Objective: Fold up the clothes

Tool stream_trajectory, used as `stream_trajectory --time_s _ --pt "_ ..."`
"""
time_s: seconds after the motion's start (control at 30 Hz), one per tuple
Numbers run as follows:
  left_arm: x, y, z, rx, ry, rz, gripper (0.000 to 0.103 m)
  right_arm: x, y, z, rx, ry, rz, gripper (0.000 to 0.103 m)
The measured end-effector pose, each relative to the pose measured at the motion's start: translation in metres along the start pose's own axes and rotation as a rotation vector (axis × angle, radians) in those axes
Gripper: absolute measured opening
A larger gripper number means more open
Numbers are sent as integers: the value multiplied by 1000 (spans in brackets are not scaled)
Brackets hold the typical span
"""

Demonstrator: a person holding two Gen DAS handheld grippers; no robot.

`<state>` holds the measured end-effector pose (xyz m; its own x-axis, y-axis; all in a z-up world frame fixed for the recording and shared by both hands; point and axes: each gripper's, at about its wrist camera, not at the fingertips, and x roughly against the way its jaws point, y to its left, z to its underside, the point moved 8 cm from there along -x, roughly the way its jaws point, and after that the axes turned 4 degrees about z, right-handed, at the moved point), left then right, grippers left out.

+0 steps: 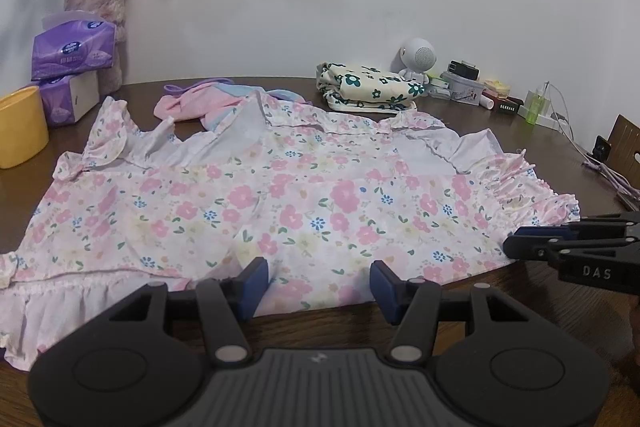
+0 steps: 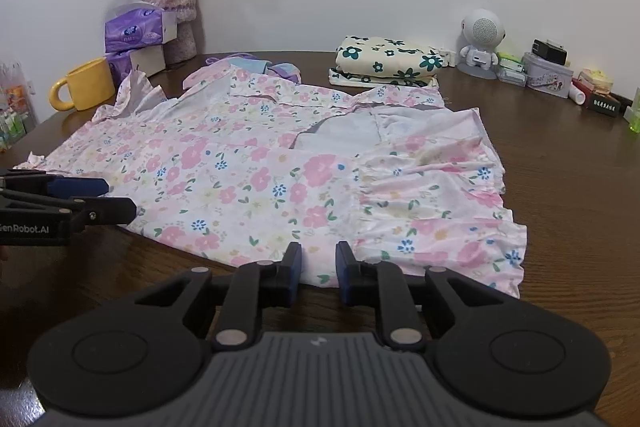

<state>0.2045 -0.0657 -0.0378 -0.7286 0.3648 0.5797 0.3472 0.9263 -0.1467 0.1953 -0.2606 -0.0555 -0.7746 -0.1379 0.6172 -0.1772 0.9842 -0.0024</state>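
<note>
Floral dress (image 1: 280, 195) lies spread on table (image 1: 520, 147).

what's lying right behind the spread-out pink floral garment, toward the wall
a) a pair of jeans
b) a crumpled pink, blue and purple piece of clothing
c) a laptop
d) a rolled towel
b: a bunched pink, blue and purple garment lies on the table just past the far edge of the pink floral garment, toward the wall.
</note>
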Motion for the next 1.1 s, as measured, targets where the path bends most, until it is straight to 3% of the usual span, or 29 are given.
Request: stream_trajectory --time_s 0.37,0.77,1.1 --pt "0 -1 2 -17 1 -18 56 5 -29 3 -15 -11 82 15" --pt "-3 -5 1 -39 25 -55 56 8 -74 8 -127 64 160 16" --pt "-4 -7 1 -38 36 -69 58 8 -80 7 -165 80 150 15"
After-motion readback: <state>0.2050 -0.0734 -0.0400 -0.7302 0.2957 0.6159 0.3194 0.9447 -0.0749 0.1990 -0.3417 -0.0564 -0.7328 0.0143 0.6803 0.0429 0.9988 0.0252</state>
